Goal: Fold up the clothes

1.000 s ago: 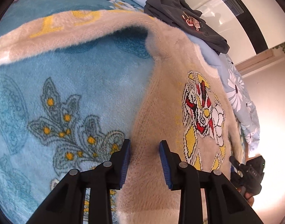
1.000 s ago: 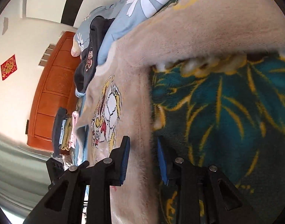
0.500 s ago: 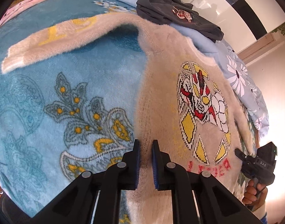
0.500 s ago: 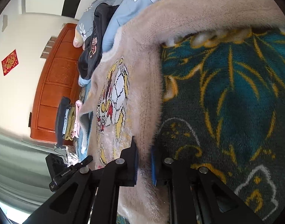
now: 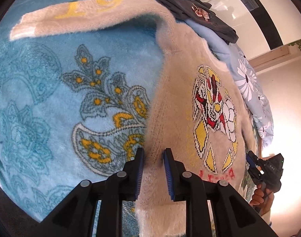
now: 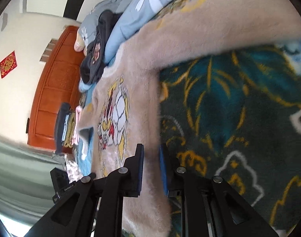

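A fuzzy beige sweater (image 5: 180,106) with a red, yellow and white robot figure lies front up on a blue patterned blanket (image 5: 51,98). Its sleeves spread out to both sides. My left gripper (image 5: 152,158) is shut on the sweater's side edge near the hem. My right gripper (image 6: 151,156) is shut on the opposite side edge of the sweater (image 6: 136,106), which here lies on a dark green part of the blanket (image 6: 229,118). The right gripper also shows in the left wrist view (image 5: 266,169).
A dark grey garment (image 5: 197,13) lies on a pale blue floral quilt (image 5: 247,79) beyond the collar. A stack of folded clothes (image 6: 66,126) sits by the wooden headboard (image 6: 51,90).
Both grippers have closed on the sweater's side edges near the hem, and the views have shifted slightly with the lifted fabric.
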A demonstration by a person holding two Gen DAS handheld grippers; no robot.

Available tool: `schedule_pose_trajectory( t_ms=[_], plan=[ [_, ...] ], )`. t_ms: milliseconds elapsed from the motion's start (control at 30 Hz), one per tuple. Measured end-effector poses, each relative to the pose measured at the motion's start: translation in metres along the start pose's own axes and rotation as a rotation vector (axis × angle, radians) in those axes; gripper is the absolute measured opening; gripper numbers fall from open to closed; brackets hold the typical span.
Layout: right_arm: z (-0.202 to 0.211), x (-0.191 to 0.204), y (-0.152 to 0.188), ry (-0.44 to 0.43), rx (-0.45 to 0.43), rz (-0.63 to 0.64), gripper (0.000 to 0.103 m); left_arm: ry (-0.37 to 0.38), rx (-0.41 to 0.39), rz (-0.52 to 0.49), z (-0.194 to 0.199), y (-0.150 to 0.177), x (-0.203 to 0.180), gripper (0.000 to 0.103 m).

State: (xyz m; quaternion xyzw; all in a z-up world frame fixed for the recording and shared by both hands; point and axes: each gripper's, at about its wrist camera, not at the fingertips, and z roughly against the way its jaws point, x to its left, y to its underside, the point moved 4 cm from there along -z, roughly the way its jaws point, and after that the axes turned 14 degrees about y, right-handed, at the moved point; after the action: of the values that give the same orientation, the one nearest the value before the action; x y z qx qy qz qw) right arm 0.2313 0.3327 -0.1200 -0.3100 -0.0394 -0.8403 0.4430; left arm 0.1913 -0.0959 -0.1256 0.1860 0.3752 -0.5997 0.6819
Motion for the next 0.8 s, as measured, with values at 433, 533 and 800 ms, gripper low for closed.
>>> schedule_pose_trajectory(
  t_ms=[433,533,800],
  plan=[
    [0.089,-0.144,-0.054,0.224,-0.404,-0.604,0.025,-0.046,-0.216,0.110,0.038,-0.021,0.028,0.041],
    [0.092,-0.162,-0.056,0.188,-0.438,-0.700,0.030,-0.052,-0.254,0.130,0.041,-0.024,0.030,0.044],
    [0.086,-0.176,-0.076,0.173,-0.490,-0.757,0.030,-0.123,-0.323,0.105,0.046,-0.028,0.031,0.061]
  ],
)
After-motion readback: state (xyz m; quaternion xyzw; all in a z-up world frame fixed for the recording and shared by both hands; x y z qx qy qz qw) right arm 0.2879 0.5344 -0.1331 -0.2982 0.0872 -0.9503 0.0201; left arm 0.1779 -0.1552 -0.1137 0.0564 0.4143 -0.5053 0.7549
